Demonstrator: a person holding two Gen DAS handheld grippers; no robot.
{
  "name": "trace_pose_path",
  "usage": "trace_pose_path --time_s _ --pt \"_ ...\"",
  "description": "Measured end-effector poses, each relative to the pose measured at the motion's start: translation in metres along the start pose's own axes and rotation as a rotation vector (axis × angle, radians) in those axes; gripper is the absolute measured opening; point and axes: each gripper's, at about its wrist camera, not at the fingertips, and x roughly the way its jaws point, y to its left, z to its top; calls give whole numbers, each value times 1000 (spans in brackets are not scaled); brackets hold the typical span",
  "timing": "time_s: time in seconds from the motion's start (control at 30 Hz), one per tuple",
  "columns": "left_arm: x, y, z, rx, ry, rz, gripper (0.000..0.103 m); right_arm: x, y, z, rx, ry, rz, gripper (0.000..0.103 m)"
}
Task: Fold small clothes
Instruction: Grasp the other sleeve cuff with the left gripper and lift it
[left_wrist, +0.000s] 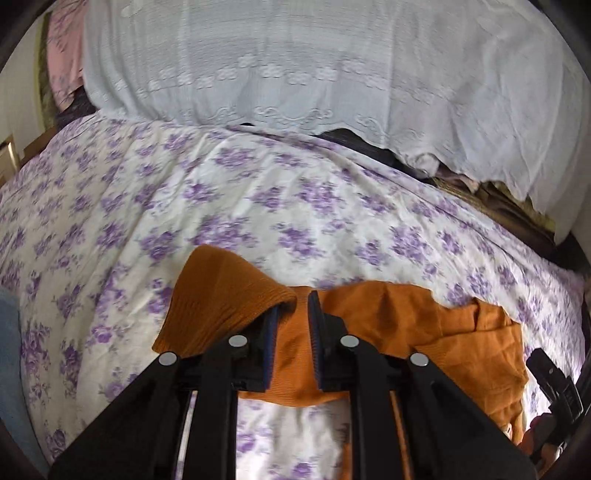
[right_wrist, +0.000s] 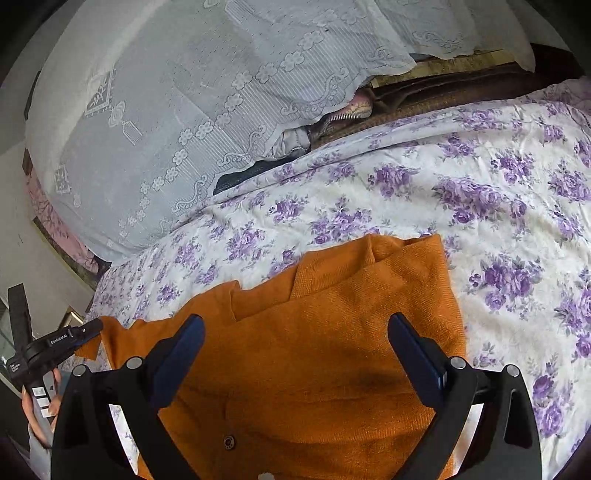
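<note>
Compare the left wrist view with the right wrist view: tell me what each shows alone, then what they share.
Left wrist only: the left gripper, jaws nearly shut on a lifted ribbed edge of the orange garment, and a pale blue cloth at the frame's left edge.

Right wrist only: the right gripper, jaws wide open and empty over the garment, a snap button on its front, and a hand holding the other gripper's handle.

Both: the orange garment, the purple-flowered bedsheet and the white lace cover behind.
</note>
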Motion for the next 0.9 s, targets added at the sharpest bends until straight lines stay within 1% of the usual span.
trace_pose_path --time_s 0.1,0.3,0.33,0.37,0.4,0.43,0.47,0.5,0.53,0.57,0.63,0.73,0.83,0.9 --pt "-2 -23 -2 46 -2 -13 11 -1 -5 3 26 2 10 100" --pt "-7 -76 -10 142 -6 -67 10 -9 -15 11 75 -21 34 100" --pt "-6 -82 -12 154 -3 -66 11 -11 -17 13 79 -27 34 100" --pt "-5 -87 -15 160 10 -53 13 -13 -19 14 84 -33 32 100" --pt "-2 -86 -16 153 25 -45 24 -14 -21 15 90 -38 32 100" --pt "1 -82 -17 137 36 -29 33 -16 -23 17 102 -44 36 100" --pt "3 -73 -20 111 43 5 53 -17 -25 17 112 -46 40 100" --pt "4 -60 -23 79 43 47 63 -18 -27 18 124 -46 46 100" --pt "5 -50 -26 54 41 74 64 -18 -29 19 132 -46 47 100" --pt "4 -32 -30 13 44 99 64 -18 -30 19 140 -45 46 100" --pt "4 -10 -35 -47 56 97 64 -16 -32 18 158 -39 44 100" --pt "9 14 -33 -157 95 29 64 -10 -34 16 175 -19 47 100" --pt "24 18 -25 -254 137 -65 65 -7 -32 14 165 -10 40 100" --pt "37 21 -21 -319 158 -62 66 -7 -32 15 158 -12 33 100"
